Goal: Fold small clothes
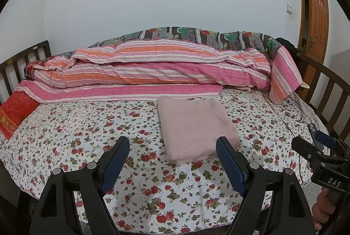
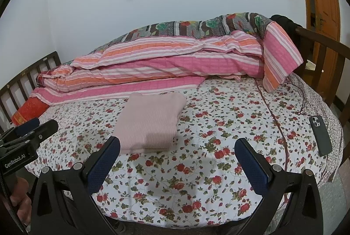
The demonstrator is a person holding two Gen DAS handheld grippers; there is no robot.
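Note:
A pale pink ribbed knit garment (image 1: 194,127) lies folded into a neat rectangle on the flowered bedsheet (image 1: 91,125); in the right wrist view the garment (image 2: 151,121) sits left of centre. My left gripper (image 1: 172,147) hovers over the bed's near edge, jaws wide apart and empty, its right finger close to the garment's near corner. My right gripper (image 2: 177,147) is also open and empty, to the right of the garment. Each gripper shows at the edge of the other's view: the right gripper (image 1: 315,141) and the left gripper (image 2: 37,125).
A rolled pink and orange striped quilt (image 1: 153,68) runs along the far side of the bed. A red cushion (image 1: 15,112) lies at far left. A dark phone (image 2: 320,134) rests at the right edge. Dark wooden bed rails (image 1: 323,86) stand at both ends.

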